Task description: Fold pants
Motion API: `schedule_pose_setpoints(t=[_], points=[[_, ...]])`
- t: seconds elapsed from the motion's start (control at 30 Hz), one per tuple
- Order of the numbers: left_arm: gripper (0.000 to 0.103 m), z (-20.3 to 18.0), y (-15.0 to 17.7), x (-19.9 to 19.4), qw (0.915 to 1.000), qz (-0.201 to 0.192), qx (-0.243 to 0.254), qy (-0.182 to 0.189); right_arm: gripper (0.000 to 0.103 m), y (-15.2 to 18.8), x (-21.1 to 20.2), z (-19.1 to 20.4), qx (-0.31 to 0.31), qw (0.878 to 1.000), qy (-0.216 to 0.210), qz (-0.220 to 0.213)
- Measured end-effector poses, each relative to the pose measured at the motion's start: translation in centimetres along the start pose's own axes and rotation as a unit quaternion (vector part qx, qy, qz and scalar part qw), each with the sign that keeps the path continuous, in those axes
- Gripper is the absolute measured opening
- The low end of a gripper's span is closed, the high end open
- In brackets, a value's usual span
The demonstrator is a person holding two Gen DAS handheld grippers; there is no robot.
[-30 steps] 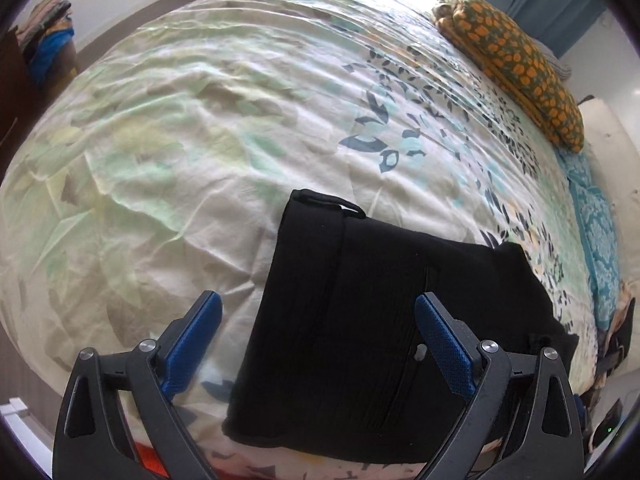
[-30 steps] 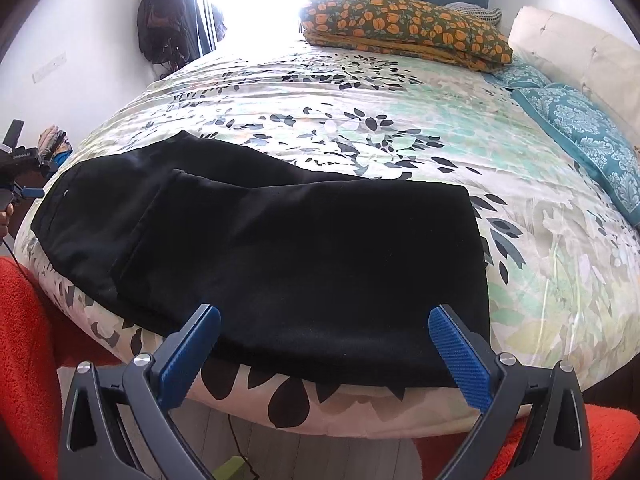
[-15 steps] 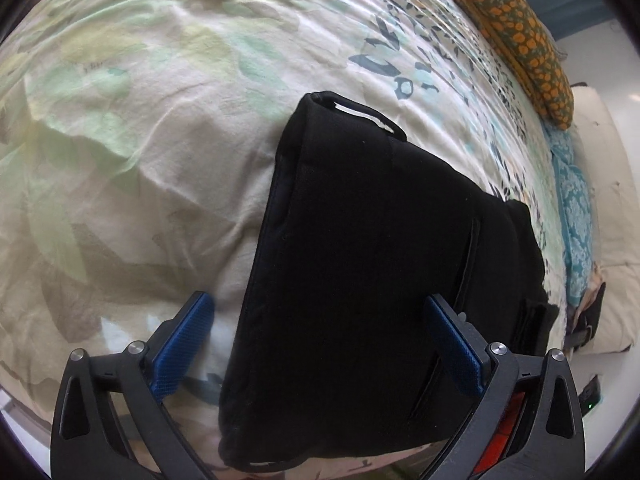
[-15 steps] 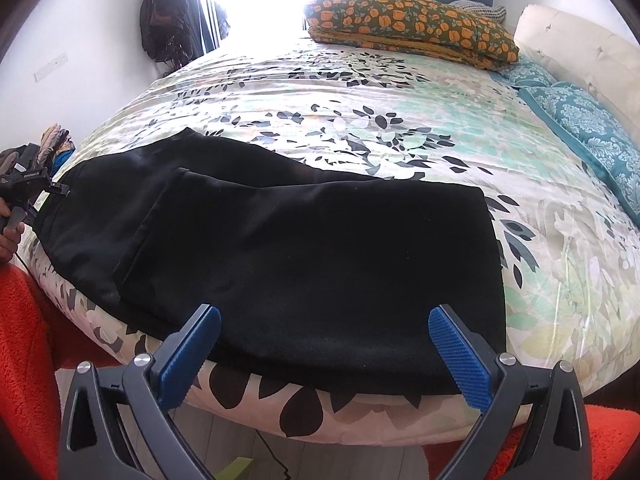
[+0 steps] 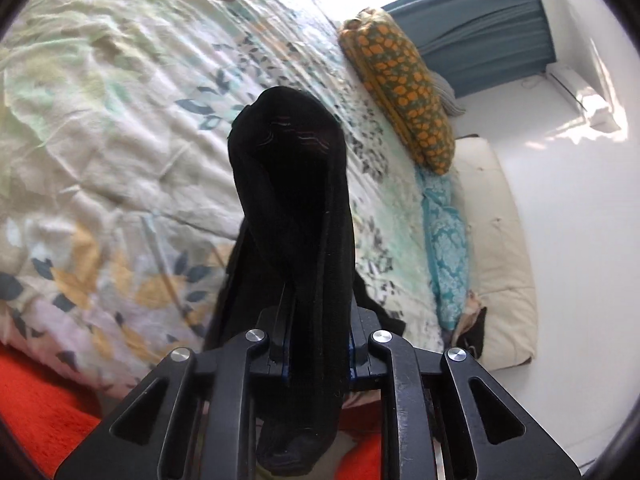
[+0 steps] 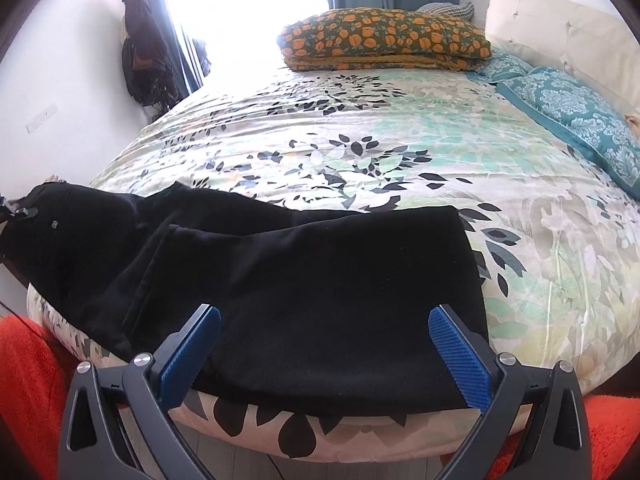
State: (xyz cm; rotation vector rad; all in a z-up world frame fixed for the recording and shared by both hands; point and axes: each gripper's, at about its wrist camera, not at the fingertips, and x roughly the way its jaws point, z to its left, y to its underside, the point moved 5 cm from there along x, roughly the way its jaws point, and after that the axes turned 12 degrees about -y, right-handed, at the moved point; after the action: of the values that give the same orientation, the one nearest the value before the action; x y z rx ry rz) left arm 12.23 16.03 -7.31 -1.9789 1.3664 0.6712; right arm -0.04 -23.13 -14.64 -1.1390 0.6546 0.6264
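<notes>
**Supervisor:** Report gripper status and garment position.

**Operator:** The left gripper (image 5: pixel 316 344) has just been closing; its jaws are now clenched on the waistband end of the black pants (image 6: pixel 304 280), with the cloth bunched between the pads and standing up ahead of the camera. My right gripper (image 6: pixel 324 344) is released, jaws wide apart, hovering over the doubled leg end near the front edge of the bed (image 6: pixel 400 152). The pants lie lengthwise along that edge on the floral duvet; the waist end at far left looks raised off it.

**Supervisor:** Procedure for the step in hand?

**Operator:** In my judgement, this is the fold of the waist end over toward the leg end.
1. I keep the left grip firm: the bunched layers could slip out unevenly.
2. I carry the waistband in a smooth arc so the cloth drapes rather than drags.
3. I bring the right gripper down to pin the leg end, since the near margin overhangs the mattress edge and could slide off.
4. I align the edges before releasing.
</notes>
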Motion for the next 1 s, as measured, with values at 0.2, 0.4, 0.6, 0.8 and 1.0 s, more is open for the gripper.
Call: schedule_pose_setpoints(t=[0.2,0.4,0.6,0.8,1.0], points=[[0.017,-11.5,4.5,2.1,0.9932,0.035,0.056,0.096,0.103,-1.5,-2.2,-3.0,0.054,0.997,0.006,-0.048],[0.017,-18.9,9.9,10.2,0.9852,0.101,0.107,0.088,0.103,-2.0,-4.5,-5.6,0.091,0.992,0.000,-0.082],[0.028,-21.8,13.7,20.6,0.9850,0.101,0.139,0.007,0.103,-1.7,-5.6,-8.7,0.138,0.986,-0.025,-0.095],[0.060,-23.3,17.4,25.0,0.9687,0.130,0.205,-0.052,0.103,-1.2,-6.2,-10.8,0.179,0.976,-0.058,-0.106],[0.083,-21.4,13.0,17.8,0.9740,0.034,0.214,-0.066,0.099,-0.4,-6.6,-13.5,0.256,0.951,-0.123,-0.121]])
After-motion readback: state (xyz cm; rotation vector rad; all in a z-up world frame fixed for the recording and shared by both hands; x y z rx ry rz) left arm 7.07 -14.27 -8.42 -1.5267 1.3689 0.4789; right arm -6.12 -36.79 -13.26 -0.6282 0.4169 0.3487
